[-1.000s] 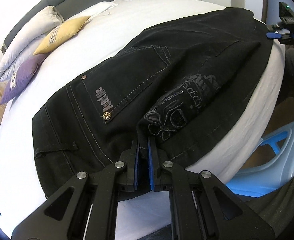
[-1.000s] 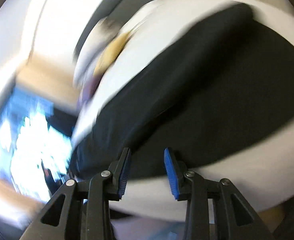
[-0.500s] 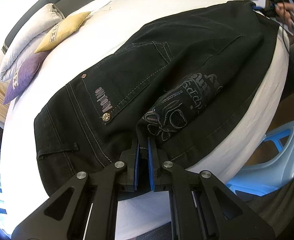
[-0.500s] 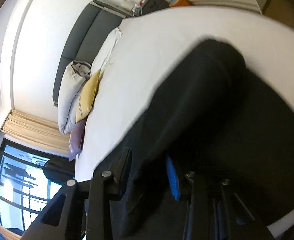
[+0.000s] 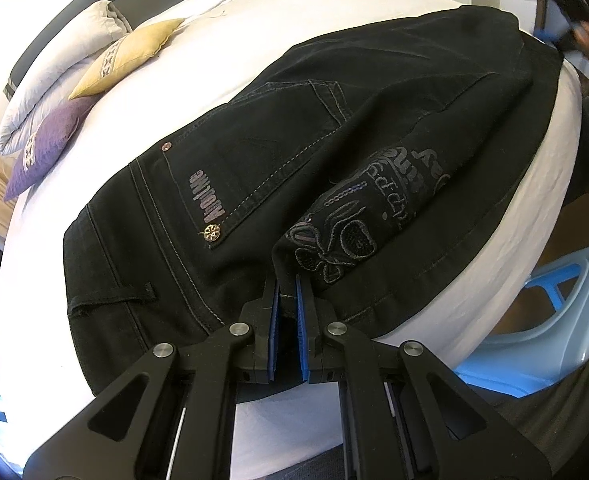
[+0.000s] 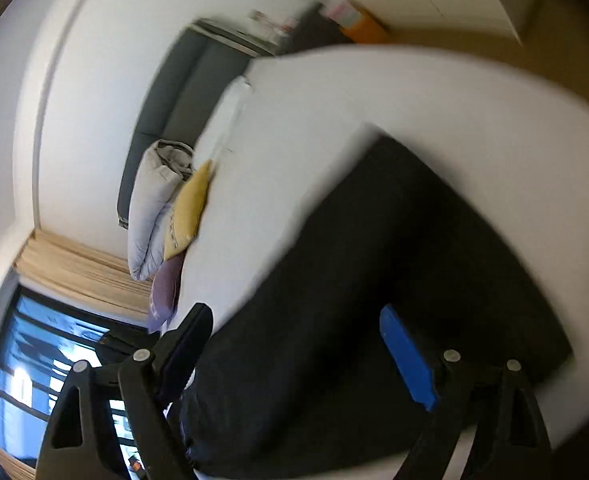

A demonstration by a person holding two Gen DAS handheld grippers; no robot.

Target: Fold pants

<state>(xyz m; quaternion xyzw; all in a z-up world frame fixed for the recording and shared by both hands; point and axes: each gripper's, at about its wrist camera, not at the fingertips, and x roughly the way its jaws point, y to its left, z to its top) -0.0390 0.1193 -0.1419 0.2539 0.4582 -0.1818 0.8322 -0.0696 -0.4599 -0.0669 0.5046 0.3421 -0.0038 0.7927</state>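
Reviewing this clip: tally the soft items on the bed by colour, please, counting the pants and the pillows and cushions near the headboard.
Black: 1, the black denim pants spread across the white bed
White: 2, the large white folded pillow and the flat white pillow
Yellow: 1, the yellow cushion
Purple: 1, the purple cushion
Total: 5

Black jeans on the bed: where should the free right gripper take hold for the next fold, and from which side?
Judging by the pose, take the folded end of the black jeans nearest the right gripper, coming in low from the bed's edge. That end lies flat, so one jaw must slip under it. Its jaws are opening, gripping nothing. The left gripper already pinches the embroidered hem.
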